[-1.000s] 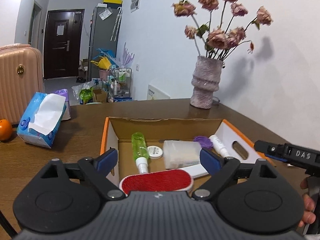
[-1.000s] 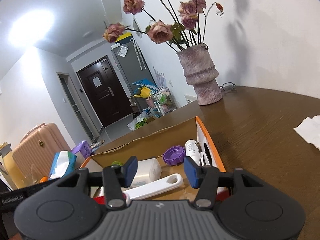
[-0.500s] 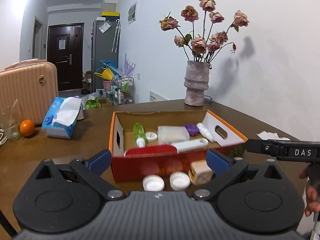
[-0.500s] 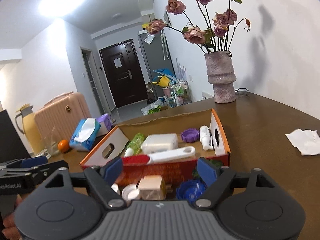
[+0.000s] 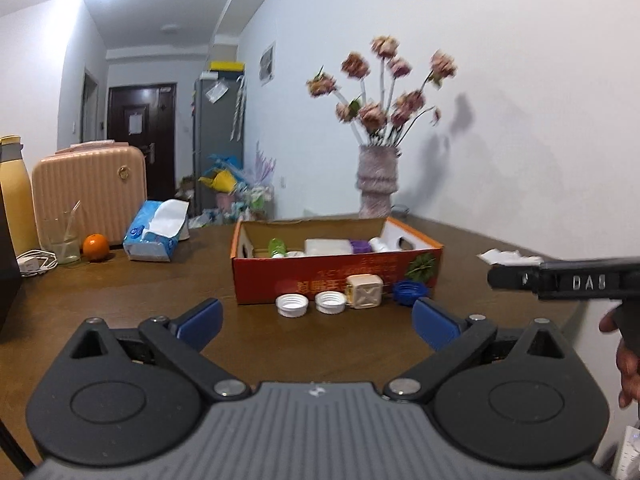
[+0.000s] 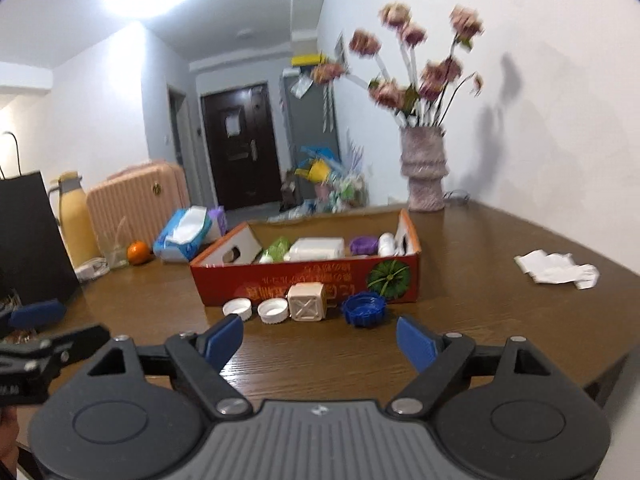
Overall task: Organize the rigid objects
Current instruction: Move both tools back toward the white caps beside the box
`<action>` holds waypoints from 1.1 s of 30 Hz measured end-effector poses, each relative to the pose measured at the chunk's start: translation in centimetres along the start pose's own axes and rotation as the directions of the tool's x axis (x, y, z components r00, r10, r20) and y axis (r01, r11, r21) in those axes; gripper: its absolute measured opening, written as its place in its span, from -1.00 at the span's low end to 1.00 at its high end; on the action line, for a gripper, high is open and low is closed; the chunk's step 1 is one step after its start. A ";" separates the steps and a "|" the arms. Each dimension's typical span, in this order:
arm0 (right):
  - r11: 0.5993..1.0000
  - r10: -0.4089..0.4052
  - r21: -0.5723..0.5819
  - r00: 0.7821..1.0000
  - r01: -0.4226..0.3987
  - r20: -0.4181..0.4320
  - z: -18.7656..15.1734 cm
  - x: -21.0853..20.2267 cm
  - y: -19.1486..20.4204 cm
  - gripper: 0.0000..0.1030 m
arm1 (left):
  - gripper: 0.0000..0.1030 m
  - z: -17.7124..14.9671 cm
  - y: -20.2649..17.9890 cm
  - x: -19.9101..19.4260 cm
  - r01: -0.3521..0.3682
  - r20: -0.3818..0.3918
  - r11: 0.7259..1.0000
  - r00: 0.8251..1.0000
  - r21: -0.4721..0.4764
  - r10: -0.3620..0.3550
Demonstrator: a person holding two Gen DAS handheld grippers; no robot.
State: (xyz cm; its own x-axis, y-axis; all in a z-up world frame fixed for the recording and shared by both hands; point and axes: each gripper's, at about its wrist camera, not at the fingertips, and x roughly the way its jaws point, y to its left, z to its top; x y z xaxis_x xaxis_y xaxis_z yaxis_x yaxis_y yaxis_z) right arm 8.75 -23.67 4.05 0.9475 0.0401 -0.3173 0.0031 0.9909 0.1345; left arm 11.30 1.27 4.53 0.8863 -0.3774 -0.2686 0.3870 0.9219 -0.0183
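The one text that reads cleanly is "DAS", in pale capitals on the black bar of the right gripper (image 5: 568, 282), seen side-on at the right edge of the left wrist view. The red front wall of the cardboard box (image 6: 308, 278) carries rows of yellow Chinese characters, printed upside down from both cameras and too blurred to make out; beside them sits a picture of a green striped melon. The blue tissue pack (image 5: 150, 236) bears a round logo whose lettering cannot be read. A sheet of paper is stuck on the dark door (image 6: 238, 144), its writing illegible
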 end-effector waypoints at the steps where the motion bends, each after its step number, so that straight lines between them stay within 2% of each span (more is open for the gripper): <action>1: 1.000 0.001 -0.017 1.000 0.000 0.023 -0.1 -0.8 -0.1 0.74 | 1.00 -0.2 -0.2 -0.3 0.015 0.002 1.000 1.000 0.009 -0.015; 3: 0.999 -0.031 -0.035 0.999 0.033 0.040 -0.3 -1.5 -0.2 0.75 | 1.00 -0.5 -0.8 -0.2 0.007 -0.008 0.999 1.000 0.049 -0.006; 5: 0.998 -0.062 -0.025 0.998 0.062 0.022 -0.5 -1.2 -0.4 0.75 | 1.00 -0.5 -1.4 0.3 -0.040 -0.003 0.996 0.999 0.074 0.040; 10: 0.999 -0.015 -0.035 1.000 0.015 -0.001 -1.2 -0.8 0.2 0.75 | 1.00 -0.7 -1.2 0.5 -0.026 -0.020 0.998 0.999 0.049 0.027; 20: 1.000 -0.012 -0.011 0.999 0.011 -0.044 -2.6 1.6 0.2 0.75 | 1.00 -1.7 -0.6 2.1 -0.036 -0.074 0.998 0.996 0.059 0.040; 26: 1.000 -0.001 0.009 0.992 0.002 -0.123 -4.1 5.2 -0.3 0.75 | 1.00 -1.4 0.6 5.7 -0.085 -0.131 0.996 0.987 0.032 0.088; 33: 1.000 0.007 0.012 0.986 -0.005 -0.167 -3.7 9.2 -0.9 0.75 | 1.00 -0.9 2.1 11.8 -0.095 -0.201 0.995 0.975 0.000 0.093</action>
State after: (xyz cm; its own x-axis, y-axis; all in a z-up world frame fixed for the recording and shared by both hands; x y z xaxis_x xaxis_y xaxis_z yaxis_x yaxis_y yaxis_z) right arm 16.25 -23.71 -2.46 0.8808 0.0678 -0.4687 0.0025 0.9890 0.1478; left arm 22.34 -1.19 0.42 0.8491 -0.2649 -0.4570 0.3012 0.9535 0.0070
